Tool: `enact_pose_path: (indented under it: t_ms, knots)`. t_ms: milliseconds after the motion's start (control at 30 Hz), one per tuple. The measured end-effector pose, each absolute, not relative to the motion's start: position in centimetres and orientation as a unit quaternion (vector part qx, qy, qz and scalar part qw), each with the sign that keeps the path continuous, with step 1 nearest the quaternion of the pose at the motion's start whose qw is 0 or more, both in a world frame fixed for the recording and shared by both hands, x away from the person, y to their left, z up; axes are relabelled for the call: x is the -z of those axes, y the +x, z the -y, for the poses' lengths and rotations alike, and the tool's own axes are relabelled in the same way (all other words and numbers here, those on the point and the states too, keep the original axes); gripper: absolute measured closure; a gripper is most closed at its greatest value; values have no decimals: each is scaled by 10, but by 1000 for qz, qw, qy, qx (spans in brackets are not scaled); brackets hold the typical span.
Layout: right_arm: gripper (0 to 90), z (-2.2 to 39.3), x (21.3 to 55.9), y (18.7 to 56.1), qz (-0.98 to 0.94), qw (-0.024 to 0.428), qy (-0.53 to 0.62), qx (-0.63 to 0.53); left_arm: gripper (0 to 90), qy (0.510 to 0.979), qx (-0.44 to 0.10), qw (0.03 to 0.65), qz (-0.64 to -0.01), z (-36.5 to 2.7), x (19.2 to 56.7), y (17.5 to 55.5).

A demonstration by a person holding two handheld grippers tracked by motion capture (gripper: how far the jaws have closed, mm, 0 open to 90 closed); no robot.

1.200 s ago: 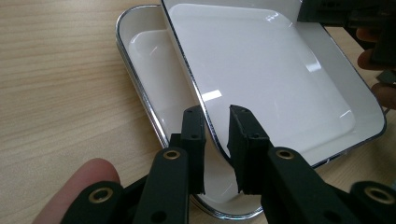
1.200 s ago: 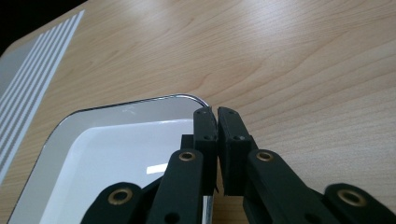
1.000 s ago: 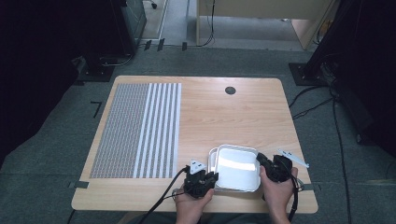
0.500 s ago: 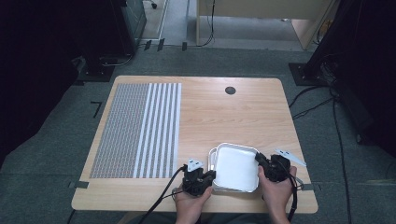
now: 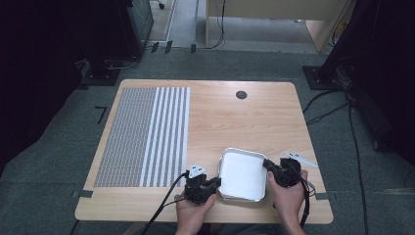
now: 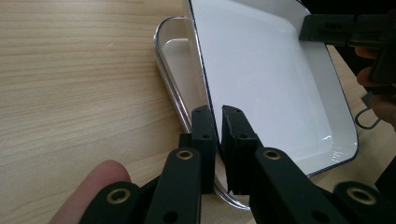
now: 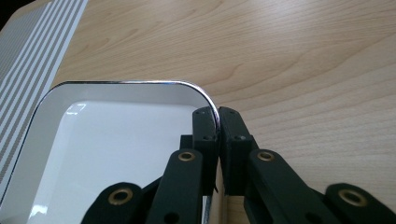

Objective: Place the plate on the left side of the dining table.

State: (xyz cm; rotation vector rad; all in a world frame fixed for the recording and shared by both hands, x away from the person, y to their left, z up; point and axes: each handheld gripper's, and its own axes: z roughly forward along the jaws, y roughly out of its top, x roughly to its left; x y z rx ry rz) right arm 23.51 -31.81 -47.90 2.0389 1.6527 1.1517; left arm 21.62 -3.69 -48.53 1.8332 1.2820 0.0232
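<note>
- High view: shallow white enamel tray with a dark rim (image 5: 243,175) sits near the front edge of the wooden desk (image 5: 254,117), left tool (image 5: 215,183) and right tool (image 5: 267,165) on opposite sides.
- Left gripper view: left tool (image 6: 218,122) clamped on the tray's rim, tray lifted off a clear tray (image 6: 173,70) underneath.
- Right gripper view: right tool (image 7: 218,125) pinching the rim too.

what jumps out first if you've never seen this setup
The white tray near the table's front edge, pinched by its rim from both sides: left gripper on one side, right gripper on the opposite. In the left gripper view it appears tilted up off a second tray beneath. A grey-and-white striped mat covers the table's left part.
</note>
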Motion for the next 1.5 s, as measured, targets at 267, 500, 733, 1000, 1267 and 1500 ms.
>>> enact_pose_path:
  t_ms: [267, 500, 733, 1000, 1267, 1500]
  knots:
    - [877, 300, 473, 244, -578, 126, 700, -399, 853, 730, -18, 440, -523, 17, 478, 218]
    - [876, 277, 465, 255, -588, 123, 691, -402, 854, 722, -26, 442, -532, -6, 472, 222]
    - [875, 249, 461, 270, -596, 117, 684, -404, 855, 707, -26, 445, -550, -32, 470, 228]
    - [875, 219, 458, 286, -606, 107, 675, -407, 857, 696, -34, 444, -563, -61, 465, 235]
    - [875, 190, 450, 297, -613, 104, 667, -410, 858, 692, -51, 443, -568, -87, 458, 240]
    - [874, 165, 449, 311, -619, 96, 662, -411, 859, 682, -62, 441, -580, -109, 457, 244]
